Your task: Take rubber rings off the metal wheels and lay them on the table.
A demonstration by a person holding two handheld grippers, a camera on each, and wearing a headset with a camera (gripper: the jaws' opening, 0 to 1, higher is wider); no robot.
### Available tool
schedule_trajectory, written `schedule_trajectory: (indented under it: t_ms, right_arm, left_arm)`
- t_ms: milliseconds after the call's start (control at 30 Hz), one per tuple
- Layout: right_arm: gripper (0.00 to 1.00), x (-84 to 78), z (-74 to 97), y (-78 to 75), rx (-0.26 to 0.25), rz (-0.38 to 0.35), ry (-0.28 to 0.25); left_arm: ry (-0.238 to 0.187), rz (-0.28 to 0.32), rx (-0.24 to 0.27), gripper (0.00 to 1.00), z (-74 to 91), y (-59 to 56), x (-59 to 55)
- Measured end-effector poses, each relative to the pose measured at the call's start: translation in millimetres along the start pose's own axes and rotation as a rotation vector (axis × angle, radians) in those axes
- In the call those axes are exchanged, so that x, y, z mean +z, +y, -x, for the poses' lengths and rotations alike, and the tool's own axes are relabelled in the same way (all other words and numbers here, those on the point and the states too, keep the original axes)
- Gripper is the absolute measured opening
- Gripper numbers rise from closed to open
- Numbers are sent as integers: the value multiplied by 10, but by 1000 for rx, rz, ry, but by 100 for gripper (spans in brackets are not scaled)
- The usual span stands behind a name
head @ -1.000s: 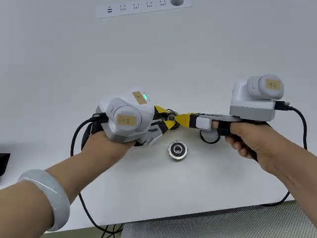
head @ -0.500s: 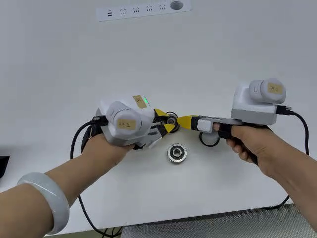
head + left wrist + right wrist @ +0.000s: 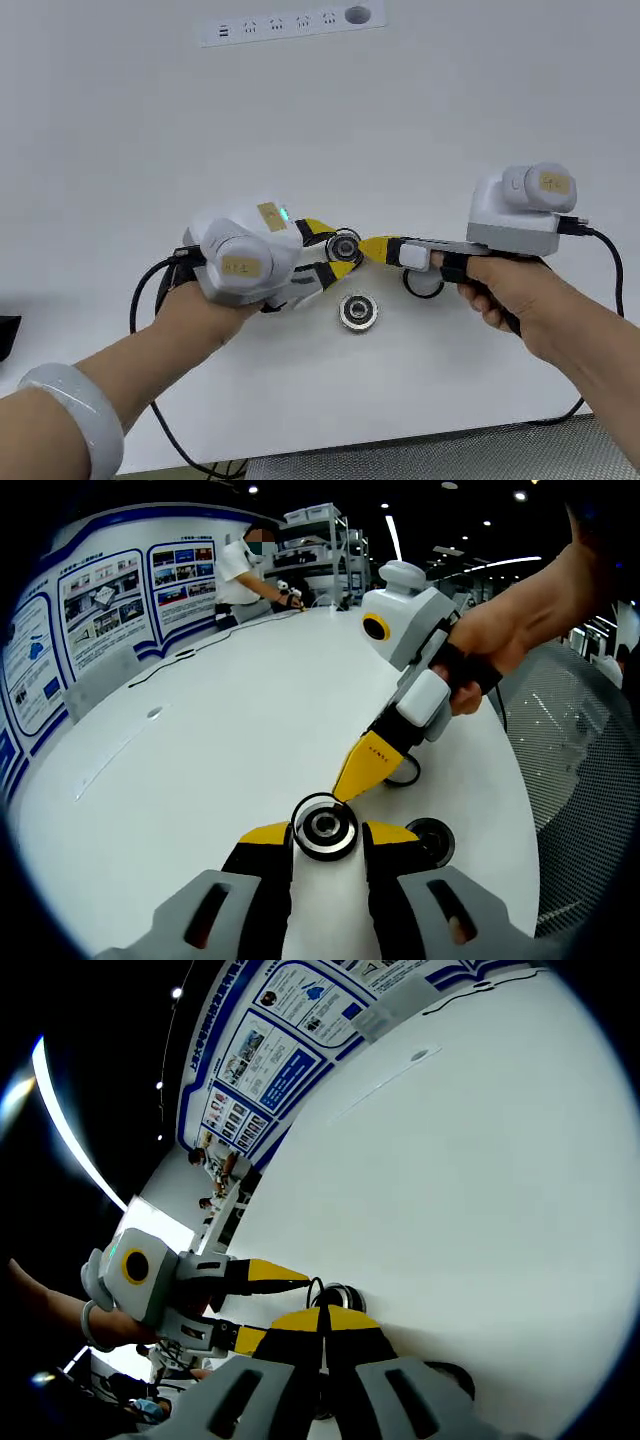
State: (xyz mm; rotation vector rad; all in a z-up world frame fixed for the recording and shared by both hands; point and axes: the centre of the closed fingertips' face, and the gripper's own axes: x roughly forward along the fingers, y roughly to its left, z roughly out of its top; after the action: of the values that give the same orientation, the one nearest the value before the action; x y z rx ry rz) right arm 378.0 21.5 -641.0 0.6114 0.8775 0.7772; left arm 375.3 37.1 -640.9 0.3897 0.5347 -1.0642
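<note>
Yellow fingers (image 3: 262, 837) of left gripper (image 3: 325, 832), part open, clamped on round silver metal wheel (image 3: 343, 245) with thin black rubber ring (image 3: 322, 796), above white tabletop (image 3: 300, 120) towards front edge. Right gripper (image 3: 366, 246) fingers (image 3: 330, 1322) closed, pinching ring's rim. Below, second silver metal wheel (image 3: 358, 311) lying flat, loose black rubber ring (image 3: 408, 287) near it.

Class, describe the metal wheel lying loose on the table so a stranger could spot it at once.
On the white table, find where the yellow tips of the left tool and right tool meet. Just nearer the viewer lies the wheel, flat and alone. Unlike the other wheel, clamped in the left tool, nothing holds it.
</note>
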Motion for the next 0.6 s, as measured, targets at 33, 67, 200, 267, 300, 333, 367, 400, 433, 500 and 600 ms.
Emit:
schedule_trajectory:
  t_ms: [33,67,200,267,300,333,367,400,433,500,600]
  right_arm:
    - [2,-2,2,7,1,0,1]
    - [2,-2,4,13,2,1,0]
    - [2,-1,11,52,10,1,-2]
    - [2,2,17,68,14,0,-5]
    - [2,1,22,78,15,0,-6]
    - [2,1,27,83,16,-1,-7]
    - [2,-1,35,93,19,-1,-8]
    - [2,-2,40,98,20,-1,-9]
    - [2,-3,47,102,20,-2,-10]
    - [2,-5,64,118,23,-4,-13]
    - [2,-9,97,149,28,-7,-19]
  left_arm:
    - [-4,0,4,30,20,5,-2]
    - [-7,1,5,31,31,8,-4]
    - [-6,15,13,36,72,24,-50]
    - [-10,19,16,38,90,30,-56]
    - [-12,26,18,40,99,35,-65]
    - [-14,28,20,41,106,38,-68]
    - [-17,32,20,42,115,41,-72]
    - [-17,31,22,43,117,43,-77]
    - [-17,32,24,45,123,45,-78]
    - [-24,40,23,48,137,44,-79]
    - [-21,46,20,50,150,37,-108]
